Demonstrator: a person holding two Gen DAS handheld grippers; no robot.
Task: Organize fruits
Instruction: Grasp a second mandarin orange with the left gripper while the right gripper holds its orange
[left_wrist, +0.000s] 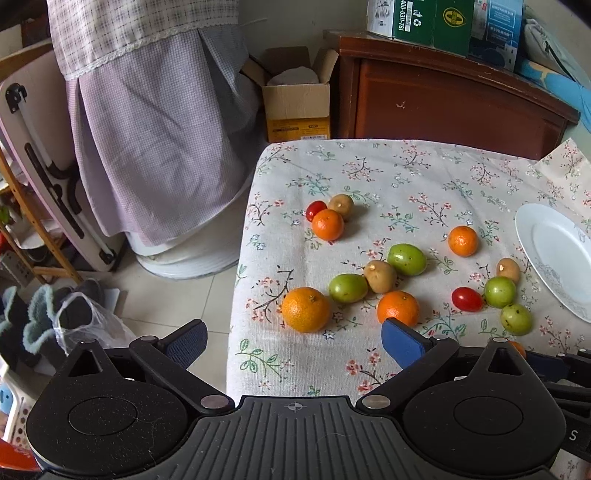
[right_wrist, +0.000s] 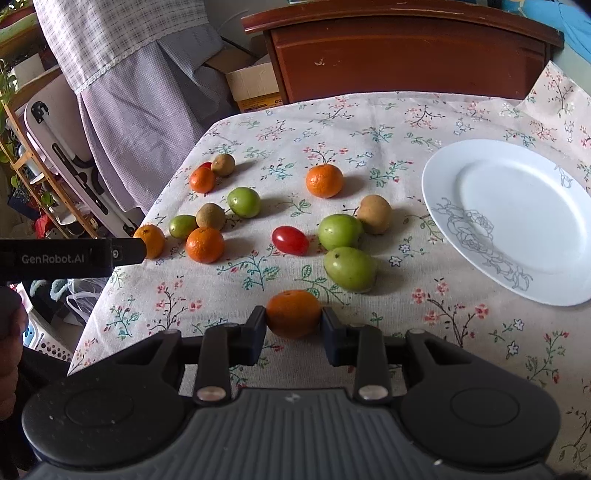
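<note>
Fruits lie scattered on a floral tablecloth (right_wrist: 332, 122): several oranges, green fruits, brown kiwis and red tomatoes. My right gripper (right_wrist: 293, 325) is shut on an orange (right_wrist: 293, 317), near the front of the table. A white plate (right_wrist: 517, 218) lies empty at the right; it also shows in the left wrist view (left_wrist: 554, 251). My left gripper (left_wrist: 293, 343) is open and empty above the table's left front edge, just short of a large orange (left_wrist: 306, 309) and another orange (left_wrist: 398, 308). The left gripper's side shows in the right wrist view (right_wrist: 74, 256).
A green fruit (right_wrist: 350, 269), another green fruit (right_wrist: 340, 230) and a red tomato (right_wrist: 290, 240) lie just beyond the held orange. A wooden cabinet (right_wrist: 406, 48) stands behind the table. A cardboard box (left_wrist: 297, 107) and a cloth-covered appliance (left_wrist: 155, 147) stand left on the floor.
</note>
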